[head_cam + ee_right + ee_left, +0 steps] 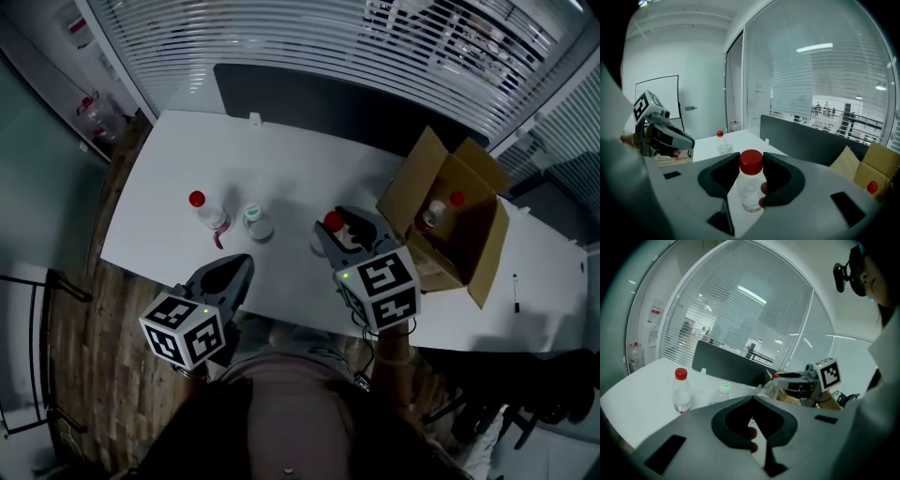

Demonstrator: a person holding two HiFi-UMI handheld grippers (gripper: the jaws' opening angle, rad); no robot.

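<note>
The right gripper (751,165) has its jaws clamped on the neck of an upright red-capped bottle (750,186), toward the counter's (281,159) front edge, near the cardboard box (480,246). The left gripper (753,399), jaws together and empty, hangs at the front edge, near a green-capped bottle (723,391).

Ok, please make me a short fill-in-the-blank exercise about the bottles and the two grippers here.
1. The right gripper grips a clear plastic bottle with a ___ cap.
2. The clear green-capped bottle stands on the white ___.
3. The open brown cardboard box stands nearer the ___ gripper.
Missing: red; table; right.
</note>
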